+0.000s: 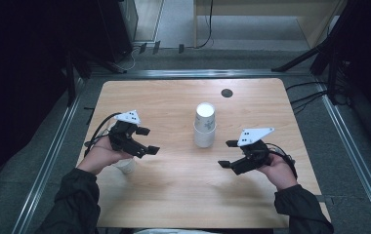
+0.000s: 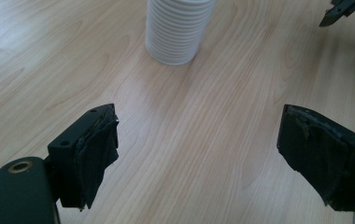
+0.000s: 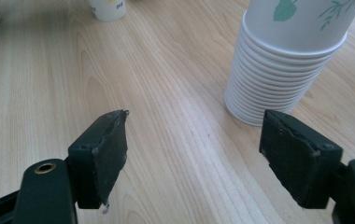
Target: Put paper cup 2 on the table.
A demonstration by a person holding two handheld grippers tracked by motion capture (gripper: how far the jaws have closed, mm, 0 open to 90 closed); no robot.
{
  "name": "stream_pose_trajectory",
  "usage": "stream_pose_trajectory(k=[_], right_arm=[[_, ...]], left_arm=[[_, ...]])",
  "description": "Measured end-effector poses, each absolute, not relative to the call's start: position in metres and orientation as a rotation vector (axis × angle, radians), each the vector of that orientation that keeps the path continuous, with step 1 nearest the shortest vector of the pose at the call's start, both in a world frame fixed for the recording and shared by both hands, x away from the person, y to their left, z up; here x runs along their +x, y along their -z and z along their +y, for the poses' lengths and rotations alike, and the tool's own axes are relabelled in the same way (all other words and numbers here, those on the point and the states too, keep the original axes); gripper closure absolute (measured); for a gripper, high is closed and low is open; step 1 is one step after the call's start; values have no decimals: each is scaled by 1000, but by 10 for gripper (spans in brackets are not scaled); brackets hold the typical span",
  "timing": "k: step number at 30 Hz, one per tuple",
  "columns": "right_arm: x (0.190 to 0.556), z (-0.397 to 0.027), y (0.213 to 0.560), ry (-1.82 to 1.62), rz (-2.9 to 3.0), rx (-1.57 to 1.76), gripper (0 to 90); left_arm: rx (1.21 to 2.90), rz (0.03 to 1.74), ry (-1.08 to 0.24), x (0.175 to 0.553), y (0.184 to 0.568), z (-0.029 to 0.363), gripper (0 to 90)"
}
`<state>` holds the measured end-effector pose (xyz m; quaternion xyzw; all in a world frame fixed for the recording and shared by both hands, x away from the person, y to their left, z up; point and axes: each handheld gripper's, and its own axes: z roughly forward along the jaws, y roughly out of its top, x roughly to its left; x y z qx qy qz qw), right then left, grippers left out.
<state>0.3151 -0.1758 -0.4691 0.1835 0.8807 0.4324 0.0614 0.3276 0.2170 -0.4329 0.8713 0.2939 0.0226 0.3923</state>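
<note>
A stack of several white paper cups (image 1: 205, 124), upside down, stands at the middle of the wooden table (image 1: 174, 97). My left gripper (image 1: 149, 140) hovers to its left, open and holding nothing. To the stack's right my right gripper (image 1: 227, 154) is also open and holds nothing. In the left gripper view the ribbed stack (image 2: 179, 30) is ahead, beyond the open left gripper (image 2: 199, 154). The right gripper view has the stack (image 3: 287, 60), printed with green leaves, close ahead on the right of the open right gripper (image 3: 194, 154). A single white cup (image 1: 125, 165) stands under the left hand.
A dark round hole (image 1: 227, 92) lies in the table's far right part. The single cup (image 3: 106, 8) is far off at the top left of the right gripper view. Black stands and cables (image 1: 315, 97) ring the table, with metal rails (image 1: 51, 161) along its sides.
</note>
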Motion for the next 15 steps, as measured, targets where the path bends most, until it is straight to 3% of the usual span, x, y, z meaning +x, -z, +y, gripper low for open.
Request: stream_pose_trajectory(k=[7,15], right_arm=[[310,-179,471,-1300,2660,573,240],[308,-179,472,-1292,2661,580,240]], left_arm=[[2185,740,-35,331,433,199,127],[2233,701,-99,327,433,176,128]])
